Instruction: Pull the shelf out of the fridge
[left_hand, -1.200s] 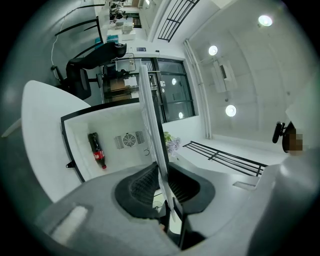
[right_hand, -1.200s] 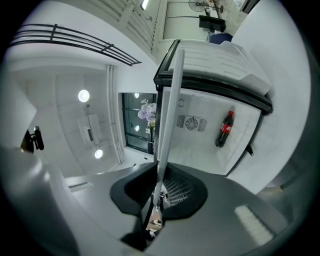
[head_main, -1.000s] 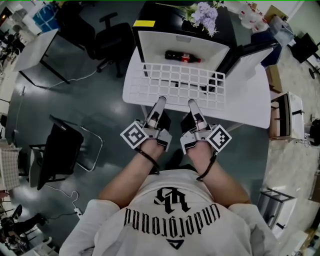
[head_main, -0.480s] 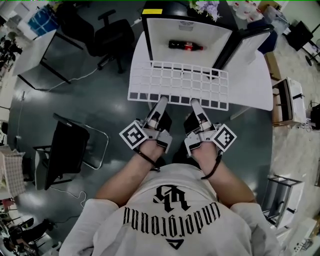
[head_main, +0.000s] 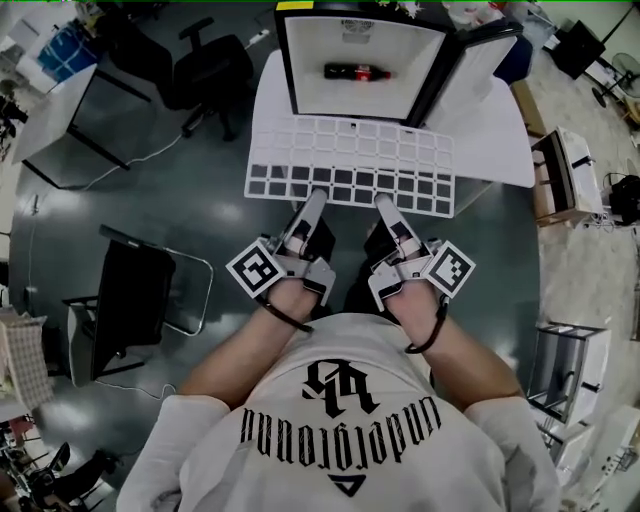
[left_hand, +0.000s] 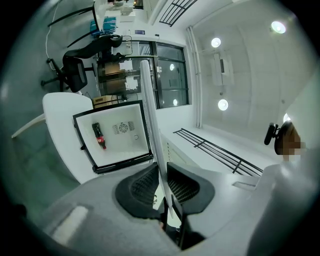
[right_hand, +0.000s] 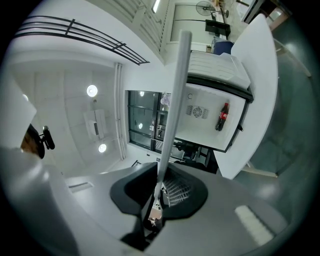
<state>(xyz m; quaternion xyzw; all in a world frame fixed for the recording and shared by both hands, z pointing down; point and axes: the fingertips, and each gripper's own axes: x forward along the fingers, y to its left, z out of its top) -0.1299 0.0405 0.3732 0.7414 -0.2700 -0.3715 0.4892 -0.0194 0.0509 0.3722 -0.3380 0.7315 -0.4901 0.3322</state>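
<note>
Both grippers clench the near edge of a white wire-grid shelf (head_main: 350, 165), the left gripper (head_main: 310, 203) beside the right gripper (head_main: 386, 205), the rack's thin rim pinched between each pair of jaws. The shelf hangs over the near part of a round-cornered white table (head_main: 492, 150), its far edge at the mouth of a small black-framed fridge with a white interior (head_main: 400, 95). Whether it has fully cleared the opening is hard to judge from above. A dark cola bottle (head_main: 356, 72) lies inside. A clean pull likely calls for an equal, level draw from both hands, so the rack neither skews nor tips.
</note>
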